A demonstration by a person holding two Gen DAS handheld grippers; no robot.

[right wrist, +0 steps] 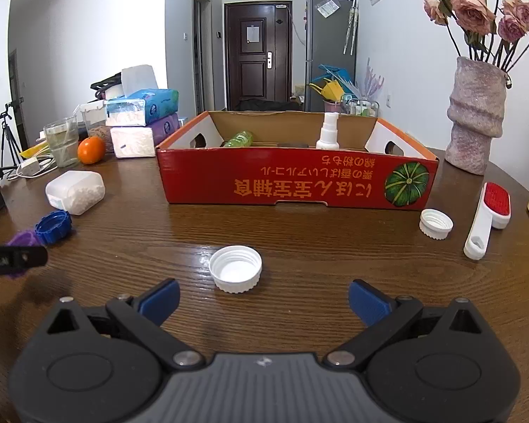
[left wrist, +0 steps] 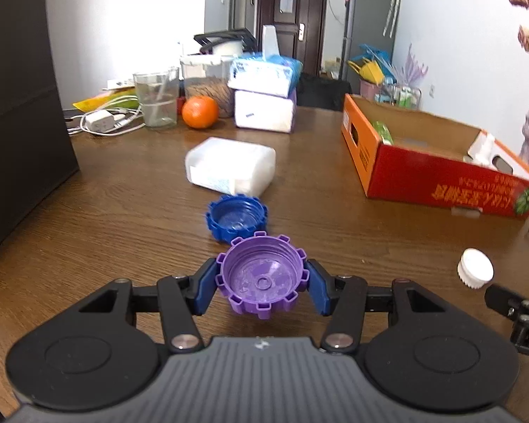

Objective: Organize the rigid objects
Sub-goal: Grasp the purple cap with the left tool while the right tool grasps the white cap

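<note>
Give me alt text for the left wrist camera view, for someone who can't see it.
The left hand-held gripper is clamped on a purple cap, open side up, above a wooden table. A blue cap sits just beyond it, then a white container, with a red cardboard box to the right.

Left gripper (left wrist: 261, 283): black linkage arms, blue ribbed fingers (left wrist: 205, 290), silver pivot screws, round black side discs, grey ridged centre plate bearing small white logo. Right gripper (right wrist: 263, 299): identical build, blue pads (right wrist: 366, 299) on black triangular-cutout links, silver screws, grey ribbed housing, same white logo.
</note>
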